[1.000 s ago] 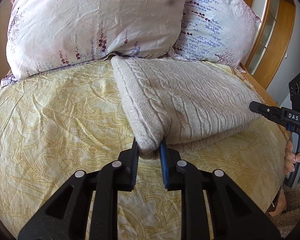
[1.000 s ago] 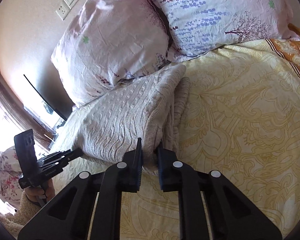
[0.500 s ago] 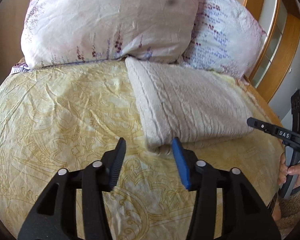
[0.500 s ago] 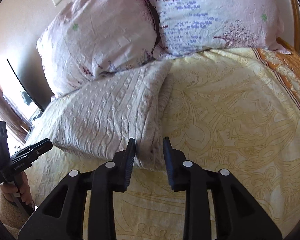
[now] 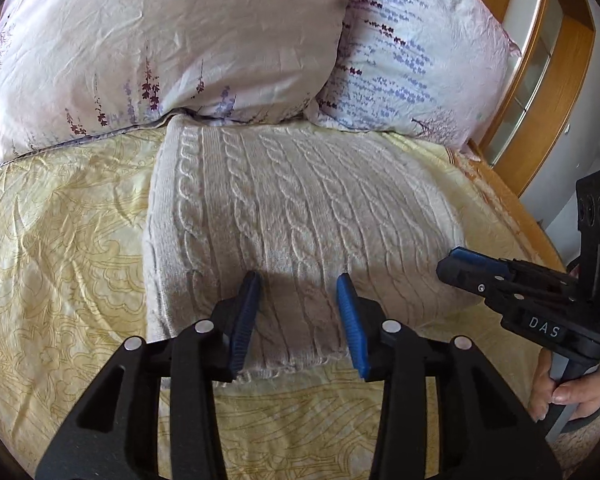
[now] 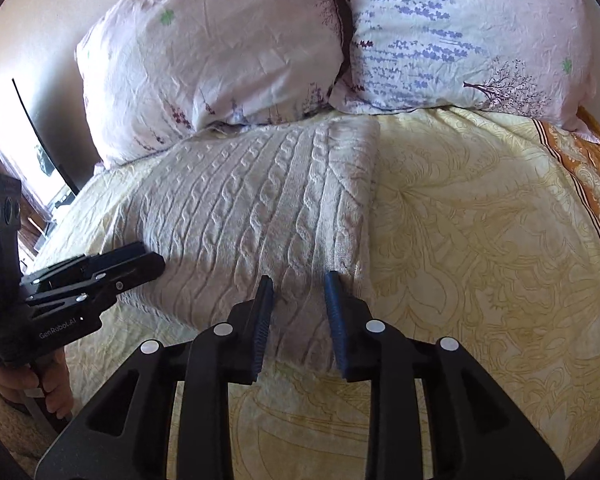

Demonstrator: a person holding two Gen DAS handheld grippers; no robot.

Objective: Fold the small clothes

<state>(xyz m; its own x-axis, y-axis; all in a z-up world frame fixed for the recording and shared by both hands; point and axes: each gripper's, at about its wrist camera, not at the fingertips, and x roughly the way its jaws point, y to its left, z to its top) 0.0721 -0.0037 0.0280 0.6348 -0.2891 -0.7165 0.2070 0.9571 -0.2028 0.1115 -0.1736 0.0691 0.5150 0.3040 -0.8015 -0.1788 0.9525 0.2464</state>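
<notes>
Folded sweater (image 5: 300, 216) lies by bed's (image 5: 60, 240) head edge; both hand-held grippers (image 5: 298, 316) (image 6: 298, 308) spread, empty. Snagging knit could undo fold.

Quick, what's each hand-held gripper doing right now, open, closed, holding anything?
Left hand-held gripper: open, holding nothing, over the folded cable-knit sweater.
Right hand-held gripper: open, holding nothing, over the same sweater.

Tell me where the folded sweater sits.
Folded cable-knit sweater lies on the yellow bedspread, far edge against the pillows, ahead of both open grippers.
</notes>
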